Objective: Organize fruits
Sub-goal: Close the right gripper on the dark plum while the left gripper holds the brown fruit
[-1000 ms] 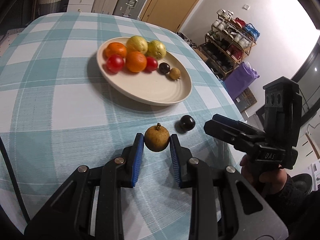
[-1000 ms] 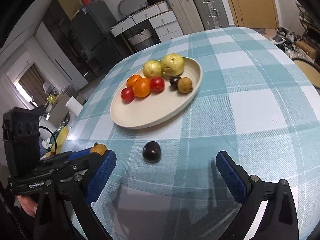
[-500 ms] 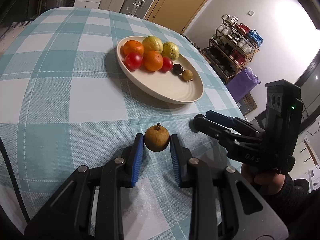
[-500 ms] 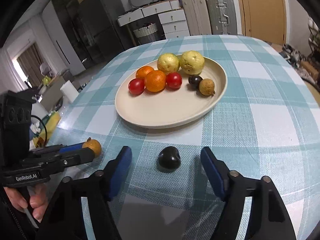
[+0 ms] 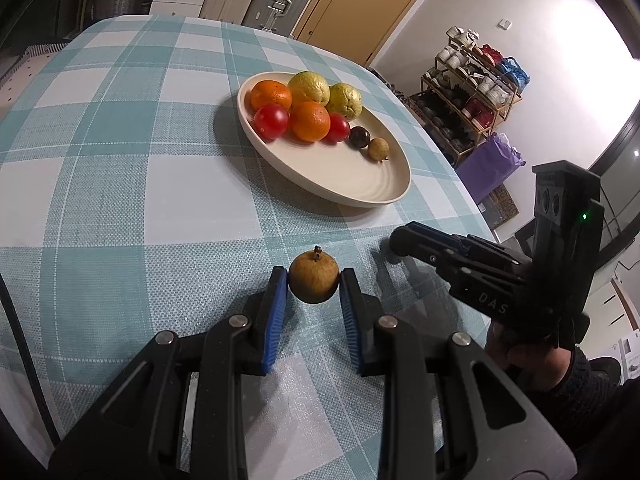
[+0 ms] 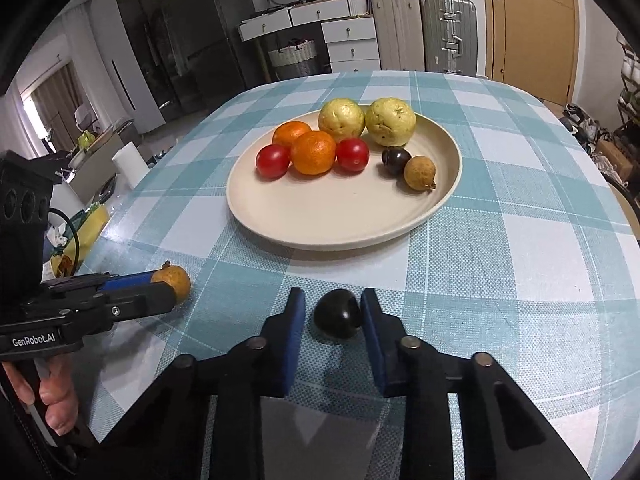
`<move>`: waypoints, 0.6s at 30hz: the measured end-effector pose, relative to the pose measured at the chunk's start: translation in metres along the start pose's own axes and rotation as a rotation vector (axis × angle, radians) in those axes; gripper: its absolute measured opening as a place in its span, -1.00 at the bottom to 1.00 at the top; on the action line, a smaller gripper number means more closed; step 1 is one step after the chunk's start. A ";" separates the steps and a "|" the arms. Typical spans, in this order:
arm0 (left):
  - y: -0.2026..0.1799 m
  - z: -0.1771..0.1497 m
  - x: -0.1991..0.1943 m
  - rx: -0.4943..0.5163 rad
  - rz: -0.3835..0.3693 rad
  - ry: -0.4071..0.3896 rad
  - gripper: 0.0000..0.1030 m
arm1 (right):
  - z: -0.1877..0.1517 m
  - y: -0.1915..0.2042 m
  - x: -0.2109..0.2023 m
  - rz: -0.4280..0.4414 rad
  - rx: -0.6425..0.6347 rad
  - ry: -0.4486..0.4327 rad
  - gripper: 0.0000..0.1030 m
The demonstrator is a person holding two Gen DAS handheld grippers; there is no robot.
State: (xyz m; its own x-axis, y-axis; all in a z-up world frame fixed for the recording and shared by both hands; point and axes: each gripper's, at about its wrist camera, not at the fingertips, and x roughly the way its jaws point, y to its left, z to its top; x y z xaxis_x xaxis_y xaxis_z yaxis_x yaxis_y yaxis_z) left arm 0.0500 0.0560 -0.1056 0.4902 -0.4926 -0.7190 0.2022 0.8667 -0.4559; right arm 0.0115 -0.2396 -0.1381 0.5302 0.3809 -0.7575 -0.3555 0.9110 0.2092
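Note:
My left gripper (image 5: 313, 282) is shut on a brown longan (image 5: 314, 282), held just above the checked tablecloth. My right gripper (image 6: 333, 314) has closed around a dark round fruit (image 6: 338, 319) on the cloth; the right pad touches it, and a small gap shows at the left pad. The cream plate (image 6: 348, 220) beyond holds two guavas, two oranges, two red tomatoes, a dark fruit and a longan. In the right wrist view the left gripper (image 6: 170, 286) shows at the left with its longan (image 6: 173, 280). In the left wrist view the right gripper (image 5: 400, 240) hides the dark fruit.
The round table (image 5: 120, 184) has a teal and white checked cloth; its edge curves close on the right. A shoe rack (image 5: 472, 92) and purple bag (image 5: 492, 164) stand beyond it. Suitcases (image 6: 448, 32) and white drawers (image 6: 348, 36) stand behind the far side.
My right gripper moved in over the dark fruit and narrowed from wide open to close around it. My left gripper kept hold of the longan and shifted slightly.

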 end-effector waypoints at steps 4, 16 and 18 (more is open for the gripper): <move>-0.004 0.001 -0.001 0.007 0.002 -0.002 -0.54 | 0.000 -0.008 -0.002 0.021 0.039 -0.007 -0.53; -0.018 0.012 -0.007 0.015 0.009 -0.020 -0.54 | -0.001 -0.019 -0.018 0.090 0.069 -0.074 -0.53; -0.021 0.015 -0.007 0.018 0.018 -0.025 -0.54 | -0.001 -0.022 -0.021 0.105 0.075 -0.086 -0.53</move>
State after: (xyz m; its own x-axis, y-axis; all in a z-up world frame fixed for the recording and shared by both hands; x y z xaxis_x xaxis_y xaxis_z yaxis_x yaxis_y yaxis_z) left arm 0.0551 0.0420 -0.0828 0.5147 -0.4750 -0.7137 0.2084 0.8768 -0.4333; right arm 0.0073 -0.2673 -0.1276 0.5579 0.4840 -0.6741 -0.3559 0.8734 0.3326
